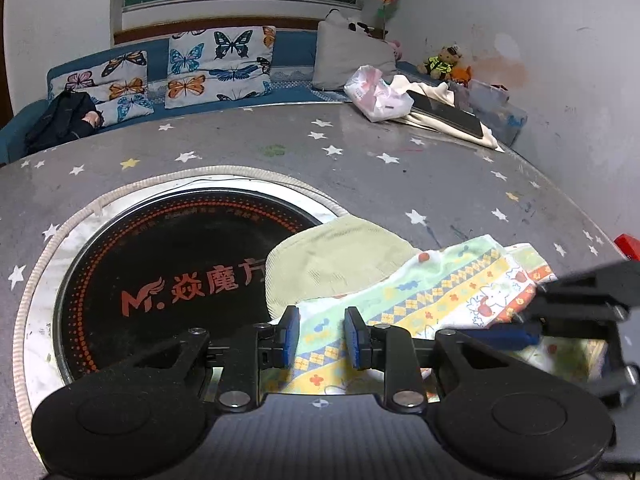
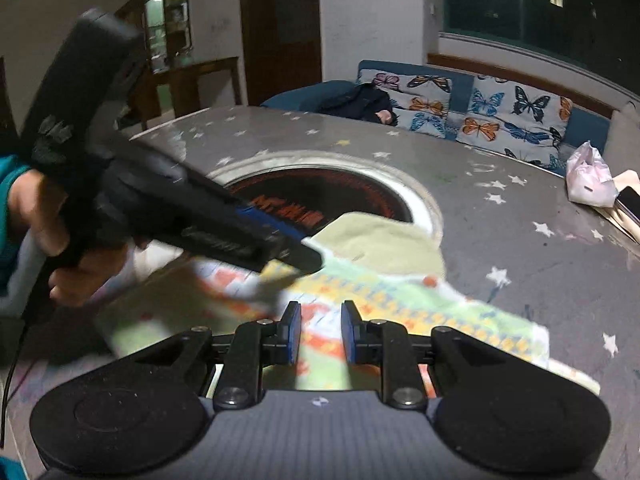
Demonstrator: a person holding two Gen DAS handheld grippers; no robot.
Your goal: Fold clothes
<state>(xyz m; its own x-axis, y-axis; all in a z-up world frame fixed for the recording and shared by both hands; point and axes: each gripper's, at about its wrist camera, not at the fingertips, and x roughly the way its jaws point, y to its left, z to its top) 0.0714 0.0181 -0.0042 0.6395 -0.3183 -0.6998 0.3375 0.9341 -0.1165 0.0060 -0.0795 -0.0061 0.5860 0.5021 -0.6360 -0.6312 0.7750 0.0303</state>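
A small patterned child's garment [image 1: 452,292] with a pale green waistband [image 1: 340,264] lies on the grey star-print table [image 1: 360,168], partly over the black round cooktop [image 1: 168,264]. My left gripper [image 1: 322,336] hovers over the garment's near edge, jaws open with cloth seen between them but not pinched. The right gripper comes in from the right in the left wrist view [image 1: 520,332], blurred, at the garment's right end. In the right wrist view the right gripper [image 2: 320,332] is open above the garment [image 2: 400,300]; the left gripper [image 2: 280,244] crosses in front, blurred.
The cooktop also shows in the right wrist view [image 2: 320,196]. A pink plastic bag [image 1: 376,92], a cream cloth with a dark tablet [image 1: 444,112] and a clear box sit at the table's far right. A sofa with butterfly cushions [image 1: 216,64] is behind. A red object [image 1: 628,244] is at the right edge.
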